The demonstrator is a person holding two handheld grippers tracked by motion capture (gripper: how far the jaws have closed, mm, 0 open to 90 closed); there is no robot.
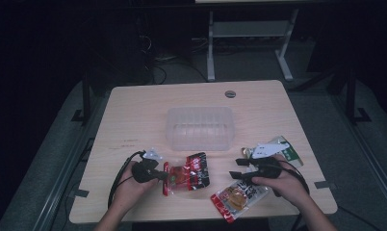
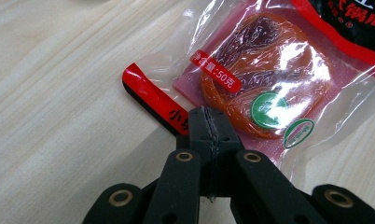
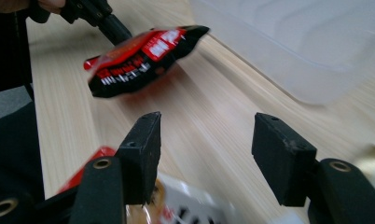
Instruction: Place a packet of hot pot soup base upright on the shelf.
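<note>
While red pouch (image 1: pixel 187 173) is pinched at its near-left corner by closed L gripper (image 1: pixel 159 176) | clear tub (image 1: pixel 199 127) lies just beyond, up-right | R gripper (image 1: pixel 239 169) agape, empty, above white pouch (image 1: pixel 239 196) | L nearer.

Black tongs (image 3: pixel 204 158), brass-ringed pivots, black cables

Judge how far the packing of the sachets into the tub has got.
Done: nothing yet; the clear tub holds no sachet. In hand: the left gripper is shut on the edge of the red sachet, and the right gripper is open above the white sachet. Left: all three sachets, including the green one, still need to go in.
</note>
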